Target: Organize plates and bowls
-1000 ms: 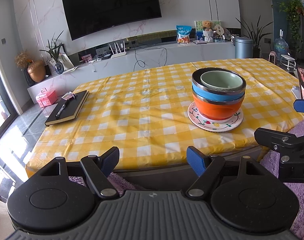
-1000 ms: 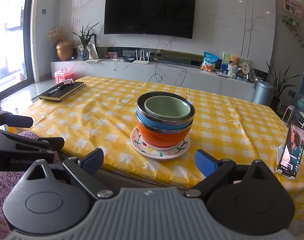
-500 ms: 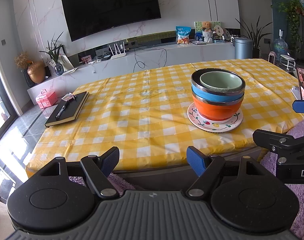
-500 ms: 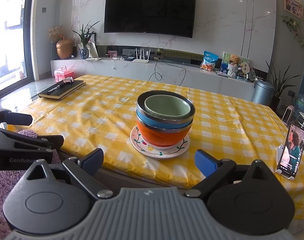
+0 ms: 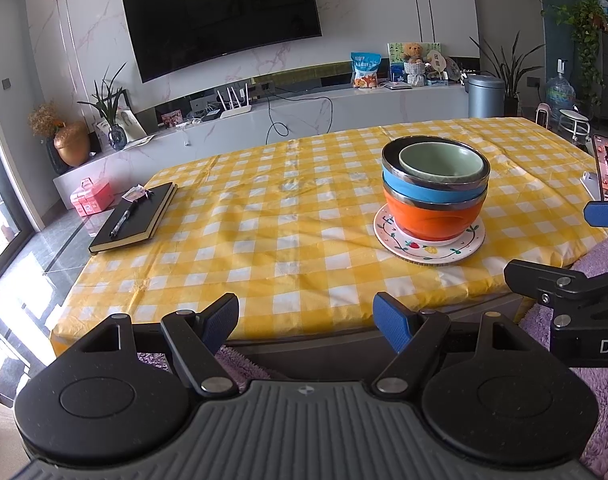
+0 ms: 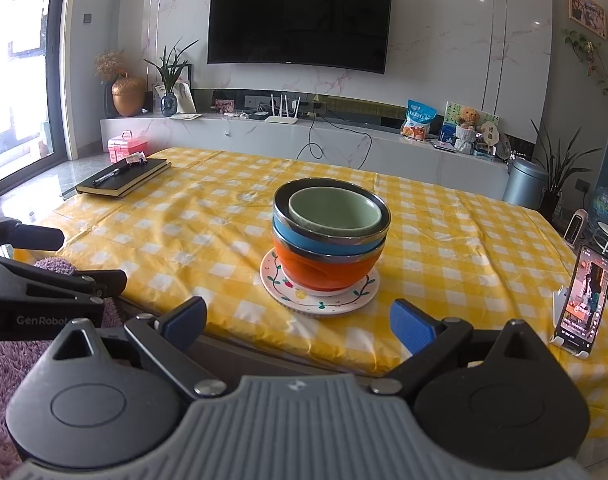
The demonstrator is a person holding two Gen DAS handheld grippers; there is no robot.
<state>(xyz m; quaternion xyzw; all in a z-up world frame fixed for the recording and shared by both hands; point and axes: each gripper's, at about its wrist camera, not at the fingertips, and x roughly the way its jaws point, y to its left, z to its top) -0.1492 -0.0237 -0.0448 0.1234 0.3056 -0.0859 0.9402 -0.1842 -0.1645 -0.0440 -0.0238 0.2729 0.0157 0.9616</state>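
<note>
Both my left gripper [image 5: 306, 316] and right gripper [image 6: 298, 320] hang released, short of the tabletop [image 5: 264, 216]. The nested bowls [image 6: 330, 236] sit on the plate [image 6: 320, 300] just ahead; I should approach level and pinch the green bowl's [image 6: 336, 210] rim gently.

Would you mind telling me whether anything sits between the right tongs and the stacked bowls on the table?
Nothing visible does. The right tongs are open at the table's near edge, and only bare checked tablecloth lies before the bowl stack on its plate. The phone stands off to the right.
</note>
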